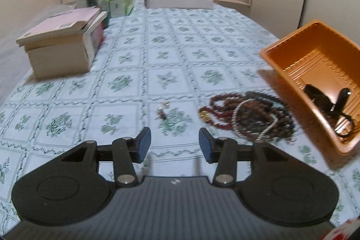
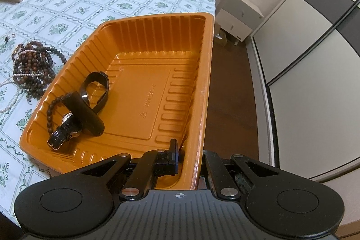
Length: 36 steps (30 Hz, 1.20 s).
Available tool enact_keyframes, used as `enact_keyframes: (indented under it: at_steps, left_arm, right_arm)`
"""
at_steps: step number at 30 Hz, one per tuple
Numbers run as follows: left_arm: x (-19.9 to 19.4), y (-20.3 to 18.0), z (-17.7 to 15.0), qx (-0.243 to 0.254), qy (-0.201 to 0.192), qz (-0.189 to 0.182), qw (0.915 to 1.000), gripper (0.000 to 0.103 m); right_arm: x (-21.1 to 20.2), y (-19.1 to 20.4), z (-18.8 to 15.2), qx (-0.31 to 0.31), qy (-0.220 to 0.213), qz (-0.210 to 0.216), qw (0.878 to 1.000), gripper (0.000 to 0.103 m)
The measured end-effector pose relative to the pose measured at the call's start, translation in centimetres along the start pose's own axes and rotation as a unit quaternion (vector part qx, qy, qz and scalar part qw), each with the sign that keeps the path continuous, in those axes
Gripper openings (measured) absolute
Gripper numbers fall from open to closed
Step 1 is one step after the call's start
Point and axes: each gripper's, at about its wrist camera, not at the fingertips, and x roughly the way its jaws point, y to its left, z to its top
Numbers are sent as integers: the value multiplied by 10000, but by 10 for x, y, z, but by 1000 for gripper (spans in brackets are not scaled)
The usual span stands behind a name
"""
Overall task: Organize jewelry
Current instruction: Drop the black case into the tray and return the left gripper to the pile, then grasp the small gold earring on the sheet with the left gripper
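My left gripper hangs spread and empty over the floral cloth. Bead pile lies at 2 o'clock from it, close, not touching. Small charm at 12, just ahead. My right gripper is pinching the orange tray wall at its near corner; watches at 10 inside.

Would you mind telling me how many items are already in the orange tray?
3, bunched at one end of the orange tray: black band, wristwatch, beaded bracelet. Smaller pieces may hide beneath.
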Motion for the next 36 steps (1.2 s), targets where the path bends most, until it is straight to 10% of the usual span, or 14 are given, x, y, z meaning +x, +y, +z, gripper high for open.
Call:
enact_keyframes:
  at_steps: [10, 27, 36]
  left_arm:
    - [35, 4, 11, 363, -102, 273, 9989, 41]
    - [63, 1, 19, 771, 31, 225, 9968, 7]
    - [28, -39, 25, 735, -207, -432, 9961, 6]
  right_arm:
    - [-1, 1, 0, -57, -26, -25, 10000, 4]
    - [-1, -1, 0, -31, -26, -29, 10000, 4]
    - [0, -1, 0, 5, -49, -14, 10000, 4]
